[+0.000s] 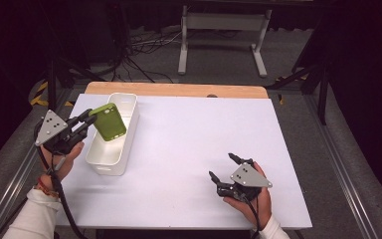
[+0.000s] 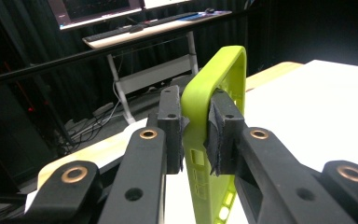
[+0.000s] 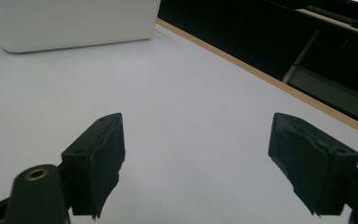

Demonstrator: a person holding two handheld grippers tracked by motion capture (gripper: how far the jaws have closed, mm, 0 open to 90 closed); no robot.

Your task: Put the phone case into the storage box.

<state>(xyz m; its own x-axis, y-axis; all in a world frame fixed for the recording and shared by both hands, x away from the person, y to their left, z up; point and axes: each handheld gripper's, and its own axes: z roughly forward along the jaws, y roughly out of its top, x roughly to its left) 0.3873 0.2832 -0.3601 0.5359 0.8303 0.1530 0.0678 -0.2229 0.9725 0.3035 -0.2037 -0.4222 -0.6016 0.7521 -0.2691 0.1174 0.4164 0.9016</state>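
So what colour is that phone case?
Lime green phone case, clearest in the left gripper view.

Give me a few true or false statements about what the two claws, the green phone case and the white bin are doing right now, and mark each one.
1. The left claw is clamped on the green phone case. True.
2. The phone case lies flat on the table. False: it is held up in the air, over the white bin.
3. The right claw is open with nothing between its jaws. True.
4. The right claw rests inside the bin. False: it sits low over bare table, well away from the bin.
5. The bin stands near the table's left side in the high view. True.
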